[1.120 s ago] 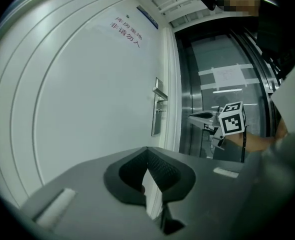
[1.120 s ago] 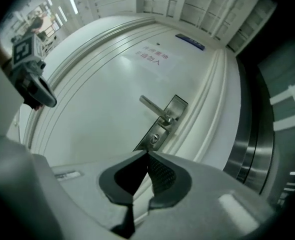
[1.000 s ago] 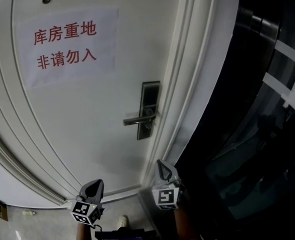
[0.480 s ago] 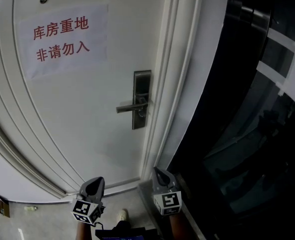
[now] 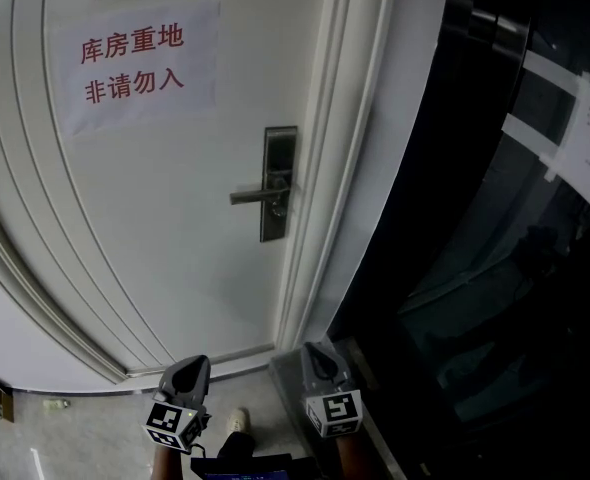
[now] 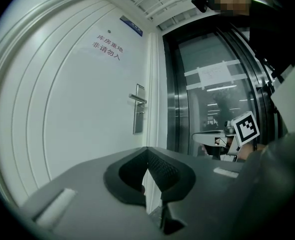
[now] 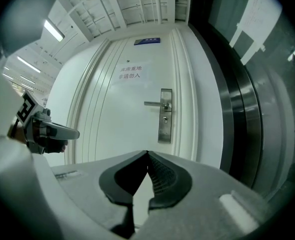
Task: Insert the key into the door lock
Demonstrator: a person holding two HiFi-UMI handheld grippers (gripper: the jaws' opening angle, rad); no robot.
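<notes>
Door lock [image 5: 278, 182] is a tall dark metal plate on the right side of the white door [image 5: 175, 258]. A silver handle [image 5: 253, 196] sticks out to its left. Low down, the left gripper [image 5: 189, 372] has its jaws pressed together, holding nothing. Beside it, the right gripper [image 5: 318, 359] is squeezed closed and empty too.

The door lock [image 5: 278, 183] is seen as a tall, narrow plate of dull grey metal, mounted upright on the white door [image 5: 175, 248], close to the door's right edge and about halfway up. A straight lever handle [image 5: 253, 196] is carried on the plate and is held level, pointing toward the door's left edge. In the right gripper view, a small round keyhole [image 7: 164, 118] is made out just below the lever.
</notes>
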